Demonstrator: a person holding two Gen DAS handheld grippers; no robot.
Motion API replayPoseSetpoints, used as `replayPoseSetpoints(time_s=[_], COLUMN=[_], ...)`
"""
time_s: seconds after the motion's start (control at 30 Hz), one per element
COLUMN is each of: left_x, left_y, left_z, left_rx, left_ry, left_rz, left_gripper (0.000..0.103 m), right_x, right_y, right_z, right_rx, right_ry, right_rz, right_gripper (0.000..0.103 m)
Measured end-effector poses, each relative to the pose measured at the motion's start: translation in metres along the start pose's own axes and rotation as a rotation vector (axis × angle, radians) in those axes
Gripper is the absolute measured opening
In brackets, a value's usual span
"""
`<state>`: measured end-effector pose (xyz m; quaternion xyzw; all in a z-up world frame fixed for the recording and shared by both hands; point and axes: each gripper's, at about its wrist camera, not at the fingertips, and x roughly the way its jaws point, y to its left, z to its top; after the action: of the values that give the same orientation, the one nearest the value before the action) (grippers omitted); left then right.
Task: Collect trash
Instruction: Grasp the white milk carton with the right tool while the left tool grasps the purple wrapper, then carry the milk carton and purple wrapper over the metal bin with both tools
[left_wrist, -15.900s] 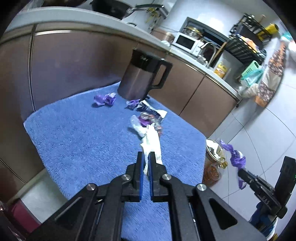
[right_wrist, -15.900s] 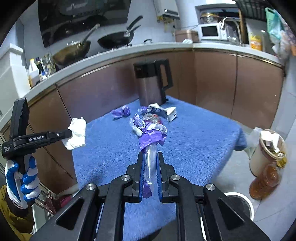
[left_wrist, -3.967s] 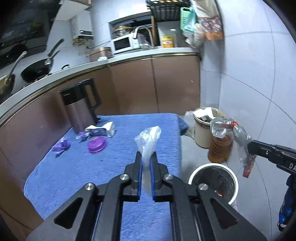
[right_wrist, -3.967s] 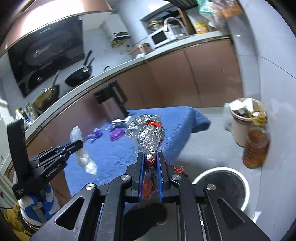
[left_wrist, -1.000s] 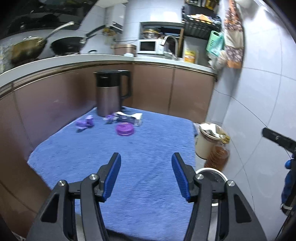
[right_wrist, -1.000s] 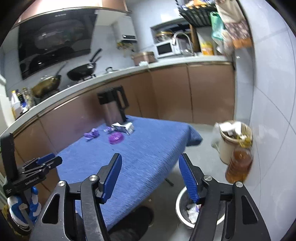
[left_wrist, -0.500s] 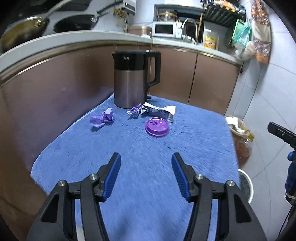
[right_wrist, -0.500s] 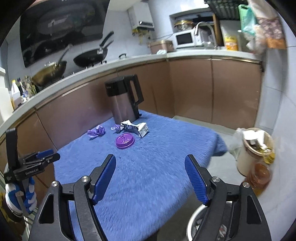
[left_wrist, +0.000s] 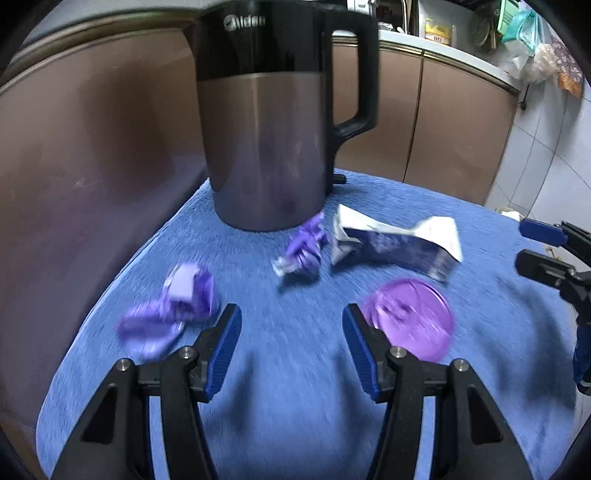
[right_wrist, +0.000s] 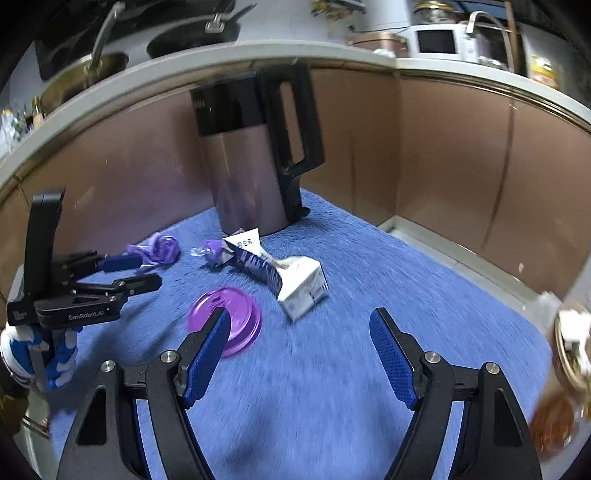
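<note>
Trash on your blue towel (left_wrist: 295, 387) counts four pieces: two purple crumpled wrappers (left_wrist: 171, 310) (left_wrist: 304, 245), one flattened carton (left_wrist: 395, 245) and one purple lid (left_wrist: 412, 319), all before one kettle (left_wrist: 269, 122). Your left gripper (left_wrist: 291, 343) hangs open and empty; your right gripper (right_wrist: 299, 354), just widened, holds nothing.

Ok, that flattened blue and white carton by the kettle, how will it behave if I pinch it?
The carton looks crushed and empty, so probably light and likely to buckle further. Its creased, flared end suggests thin card, maybe floppy if lifted there.
</note>
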<state>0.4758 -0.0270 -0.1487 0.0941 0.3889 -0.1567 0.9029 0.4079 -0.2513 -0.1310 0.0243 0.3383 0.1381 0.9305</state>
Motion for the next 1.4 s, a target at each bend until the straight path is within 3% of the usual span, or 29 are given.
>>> replayPoseSetpoints(time_s=[0.23,0.43,0.8,0.97,1.2,1.4], left_x=[0.047,0.061,0.084,0.088,0.083,0.064], left_y=[-0.002,-0.006,-0.003,-0.011,-0.021,-0.017], left_z=[0.014,0.021,0.036,0.036,0.032,0.023], left_rx=[0.052,0.066,0.065,0.099,0.124,0.086], left_ry=[0.023,0.028,0.065,0.070,0.044,0.012], left_rz=[-0.002,-0.026,-0.052,-0.056,-0.045,-0.044], left_gripper=[0.055,0.055,0.054,0.033,0.028,0.028], right_x=[0.065,0.093,0.112,0.127,0.127,0.109], right_y=[0.000,-0.007,-0.013,-0.006,0.003,-0.004], right_z=[0.022,0.022,0.027,0.027,0.024,0.023], right_rx=[-0.063,-0.059,-0.073,-0.098,-0.139,-0.096], right_ry=[0.029,0.078,0.142,0.183,0.173,0.118], right_rz=[0.031,0.063,0.106,0.089,0.042,-0.006], right_gripper=[0.077,0.077,0.069,0.050,0.050,0.050])
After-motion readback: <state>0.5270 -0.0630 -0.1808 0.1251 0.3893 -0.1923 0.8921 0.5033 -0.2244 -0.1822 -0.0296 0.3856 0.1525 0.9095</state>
